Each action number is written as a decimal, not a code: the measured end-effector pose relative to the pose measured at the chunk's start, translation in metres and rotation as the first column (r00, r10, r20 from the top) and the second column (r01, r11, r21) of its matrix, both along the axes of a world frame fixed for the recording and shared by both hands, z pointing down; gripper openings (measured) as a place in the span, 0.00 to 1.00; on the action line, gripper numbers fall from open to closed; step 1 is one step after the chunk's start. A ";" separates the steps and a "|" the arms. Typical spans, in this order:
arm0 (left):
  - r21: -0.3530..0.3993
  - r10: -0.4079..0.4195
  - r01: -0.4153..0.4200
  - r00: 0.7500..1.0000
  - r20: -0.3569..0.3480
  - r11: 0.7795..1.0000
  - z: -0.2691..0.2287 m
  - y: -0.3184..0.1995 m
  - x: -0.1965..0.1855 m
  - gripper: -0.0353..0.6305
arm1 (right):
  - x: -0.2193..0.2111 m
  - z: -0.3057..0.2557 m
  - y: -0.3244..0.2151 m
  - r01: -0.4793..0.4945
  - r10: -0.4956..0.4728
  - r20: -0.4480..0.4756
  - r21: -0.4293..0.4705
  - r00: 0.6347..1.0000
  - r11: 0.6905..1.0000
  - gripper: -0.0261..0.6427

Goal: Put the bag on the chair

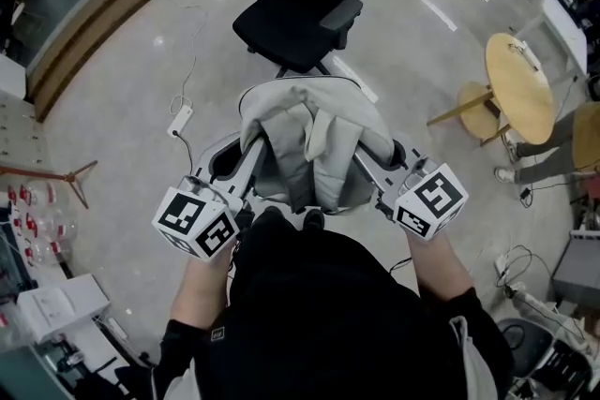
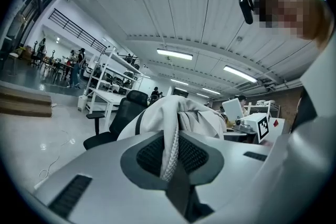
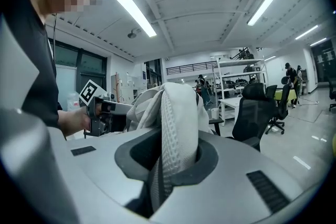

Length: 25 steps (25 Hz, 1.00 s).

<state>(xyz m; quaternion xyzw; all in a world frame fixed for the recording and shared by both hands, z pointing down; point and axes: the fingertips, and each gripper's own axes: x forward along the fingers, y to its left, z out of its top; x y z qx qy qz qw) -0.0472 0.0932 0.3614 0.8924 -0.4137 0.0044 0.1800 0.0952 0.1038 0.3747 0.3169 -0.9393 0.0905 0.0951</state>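
Over glossy office floor, left gripper, right gripper, jaws pinching bag straps, chair ahead

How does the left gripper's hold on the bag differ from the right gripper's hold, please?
The left gripper pinches a narrow strap, seen nearly edge-on, while the right gripper clamps a broad padded strap that fills its jaws. The left gripper holds the left side of the bag, the right gripper the right side. Both are shut on the bag, which is not yet on the chair.
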 end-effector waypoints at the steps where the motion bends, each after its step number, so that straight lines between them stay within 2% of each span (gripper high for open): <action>1: -0.002 0.010 -0.010 1.000 -0.002 1.000 0.002 -0.007 0.005 0.14 | 0.005 0.002 -0.005 -0.008 0.008 0.000 -0.006 1.000 1.000 0.13; 5: -0.025 0.047 -0.047 0.999 -0.011 0.999 0.013 -0.057 0.033 0.14 | 0.033 0.011 -0.051 -0.044 0.043 -0.008 -0.043 0.999 0.998 0.13; 9: -0.057 0.070 -0.071 0.997 -0.020 0.996 0.027 -0.115 0.033 0.14 | 0.033 0.025 -0.105 -0.073 0.073 -0.007 -0.089 0.997 0.993 0.13; 15: -0.065 0.094 -0.096 0.995 -0.033 0.993 0.035 -0.217 0.008 0.14 | 0.008 0.031 -0.204 -0.104 0.104 0.001 -0.116 0.995 0.988 0.13; 18: -0.058 0.099 -0.103 0.993 -0.060 0.993 0.026 -0.268 -0.012 0.14 | -0.012 0.023 -0.254 -0.105 0.107 0.011 -0.113 0.994 0.988 0.13; 21: -0.012 0.096 -0.097 0.993 -0.067 0.995 0.010 -0.311 -0.036 0.14 | -0.035 0.007 -0.297 -0.096 0.098 0.027 -0.081 0.995 0.992 0.13; 25: 0.047 0.084 -0.082 0.996 -0.041 0.995 -0.010 -0.357 -0.058 0.14 | -0.057 -0.008 -0.346 -0.096 0.099 0.054 -0.054 0.994 0.994 0.13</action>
